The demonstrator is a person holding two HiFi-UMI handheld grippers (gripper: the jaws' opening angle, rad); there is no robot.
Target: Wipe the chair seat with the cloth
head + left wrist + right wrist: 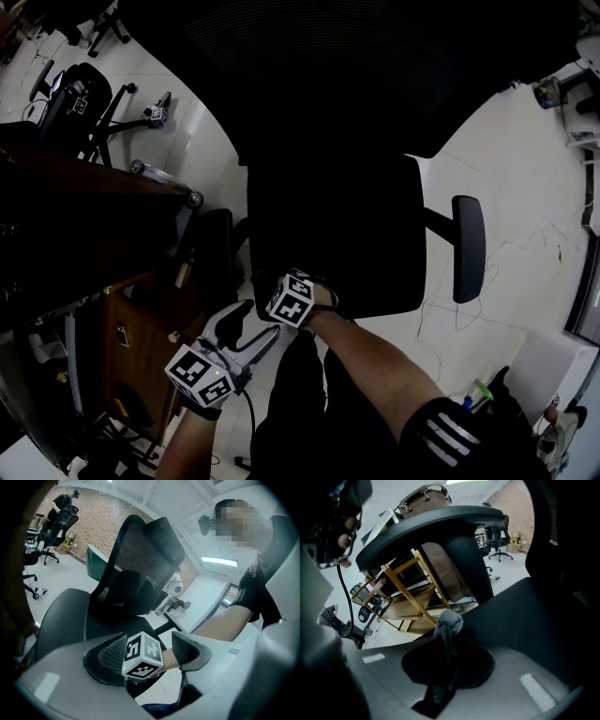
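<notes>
Right gripper [447, 653] clamps cloth [449, 619] at seat's [328, 234] lower-centre edge, left gripper [249, 328] gapes (empty); I judge wiping barely started.

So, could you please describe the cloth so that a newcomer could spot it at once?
Start at the big black office chair. The right gripper, at the near edge of its seat, is shut on the cloth: a bunched grey wad poking past the jaws, the only pale, soft thing against the black seat.
</notes>
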